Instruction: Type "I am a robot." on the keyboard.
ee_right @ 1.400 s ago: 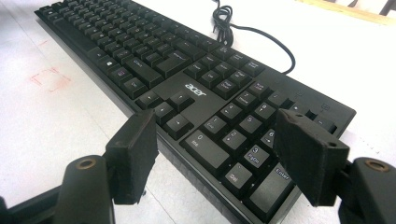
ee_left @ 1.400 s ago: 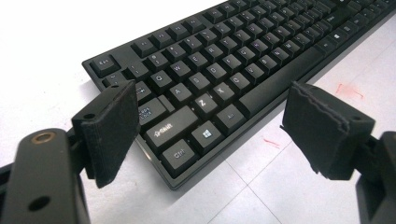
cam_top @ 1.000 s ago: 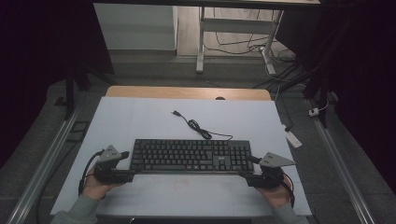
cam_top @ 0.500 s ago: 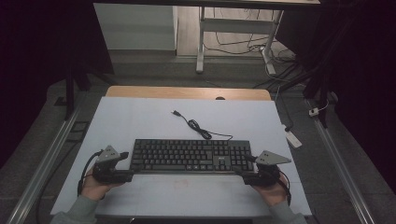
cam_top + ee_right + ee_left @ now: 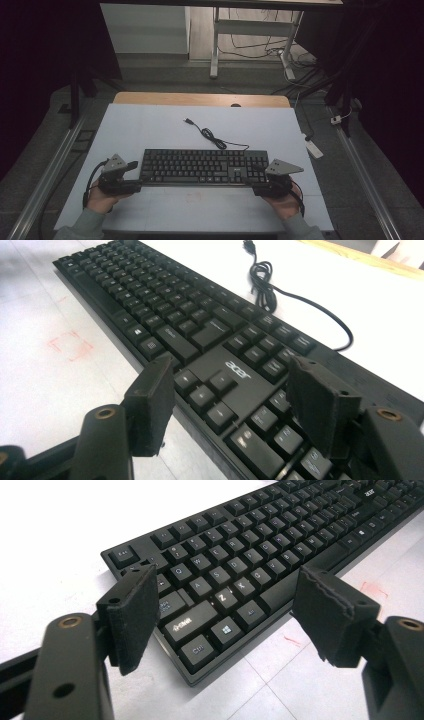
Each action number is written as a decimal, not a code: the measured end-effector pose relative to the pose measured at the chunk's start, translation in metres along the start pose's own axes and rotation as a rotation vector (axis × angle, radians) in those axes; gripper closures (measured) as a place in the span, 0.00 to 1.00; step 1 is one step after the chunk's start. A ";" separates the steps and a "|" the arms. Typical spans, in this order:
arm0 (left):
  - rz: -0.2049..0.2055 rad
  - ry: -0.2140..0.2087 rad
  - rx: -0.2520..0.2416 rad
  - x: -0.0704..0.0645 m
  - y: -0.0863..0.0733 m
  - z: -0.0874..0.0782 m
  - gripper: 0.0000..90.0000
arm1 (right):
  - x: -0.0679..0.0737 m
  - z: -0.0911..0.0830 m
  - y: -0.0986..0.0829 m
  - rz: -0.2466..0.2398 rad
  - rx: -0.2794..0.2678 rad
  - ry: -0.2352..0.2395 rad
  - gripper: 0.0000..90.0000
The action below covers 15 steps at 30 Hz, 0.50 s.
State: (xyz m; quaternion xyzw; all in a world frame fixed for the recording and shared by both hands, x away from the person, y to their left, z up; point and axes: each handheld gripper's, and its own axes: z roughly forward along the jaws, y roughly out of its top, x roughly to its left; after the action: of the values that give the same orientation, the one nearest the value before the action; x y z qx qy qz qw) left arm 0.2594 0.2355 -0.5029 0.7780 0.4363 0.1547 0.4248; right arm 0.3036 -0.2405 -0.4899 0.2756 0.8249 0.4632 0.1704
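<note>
left gripper view: keyboard (image 5: 260, 545) between claw (image 5: 225, 615) jaws (spread).

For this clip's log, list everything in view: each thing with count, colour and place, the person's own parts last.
keyboard: 1, black, near middle of the table, between the two grippers
keyboard cable: 1, black, loosely coiled behind the keyboard, plug end free
table: 1, white top with a wooden far edge
red marks: faint, on the table in front of the keyboard
small white device: 1, on the floor right of the table
left gripper: 1, black, open, at the keyboard's left end
right gripper: 1, black, open, at the keyboard's right end
hands: 2, at the near edge, holding the grippers
</note>
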 end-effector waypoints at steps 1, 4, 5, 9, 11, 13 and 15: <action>0.000 -0.001 0.000 0.000 0.000 0.000 0.31 | 0.001 0.001 0.001 -0.003 0.000 0.001 0.42; 0.005 -0.007 0.000 -0.001 0.000 0.000 0.32 | 0.003 0.005 0.006 -0.009 -0.002 0.004 0.44; 0.007 -0.006 0.000 -0.001 0.000 -0.001 0.33 | 0.005 0.009 0.011 -0.008 -0.002 0.014 0.46; 0.006 -0.002 -0.010 -0.001 0.001 -0.002 0.36 | 0.008 0.017 0.018 -0.009 -0.009 0.030 0.52; 0.004 -0.003 -0.010 -0.001 0.001 -0.002 0.38 | 0.010 0.021 0.022 -0.015 -0.013 0.040 0.56; 0.005 -0.002 -0.009 -0.001 0.002 -0.003 0.40 | 0.012 0.024 0.026 -0.022 -0.014 0.046 0.60; 0.004 -0.004 -0.006 -0.001 0.002 -0.004 0.42 | 0.014 0.026 0.030 -0.025 -0.017 0.049 0.66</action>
State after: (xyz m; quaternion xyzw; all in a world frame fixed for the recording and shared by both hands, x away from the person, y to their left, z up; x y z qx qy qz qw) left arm 0.2574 0.2357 -0.4991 0.7779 0.4332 0.1553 0.4278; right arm 0.3158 -0.2021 -0.4780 0.2523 0.8282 0.4747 0.1582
